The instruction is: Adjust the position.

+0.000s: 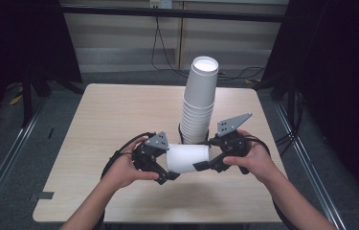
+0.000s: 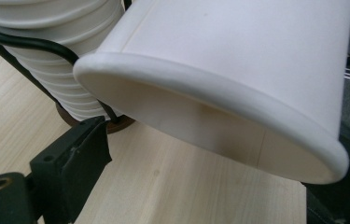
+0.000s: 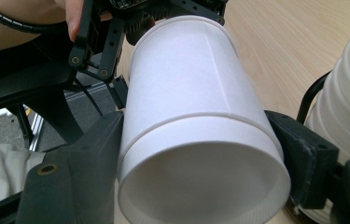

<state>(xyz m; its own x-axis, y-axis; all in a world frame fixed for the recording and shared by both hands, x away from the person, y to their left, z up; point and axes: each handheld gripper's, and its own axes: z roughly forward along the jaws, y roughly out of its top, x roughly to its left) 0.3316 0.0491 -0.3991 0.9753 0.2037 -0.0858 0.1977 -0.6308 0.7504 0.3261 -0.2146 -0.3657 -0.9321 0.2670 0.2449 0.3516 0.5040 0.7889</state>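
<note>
A white paper cup (image 1: 186, 158) lies on its side above the table, held between both grippers in front of a tall stack of white cups (image 1: 198, 105). My right gripper (image 1: 206, 155) is shut on the cup's narrow bottom end. In the right gripper view both black jaws press the cup (image 3: 186, 93) at its sides. My left gripper (image 1: 167, 164) is at the cup's wide mouth. In the left gripper view the rim of the cup (image 2: 238, 60) lies between the jaws and the left jaw stands apart from it, so this gripper (image 2: 214, 156) is open.
The light wooden table (image 1: 119, 115) has bare room to the left and at the front. The stack (image 2: 60, 28) stands on a dark round base (image 2: 121, 123) with a black wire (image 2: 23, 42) curving around it. Dark stands and cables lie beyond the far edge.
</note>
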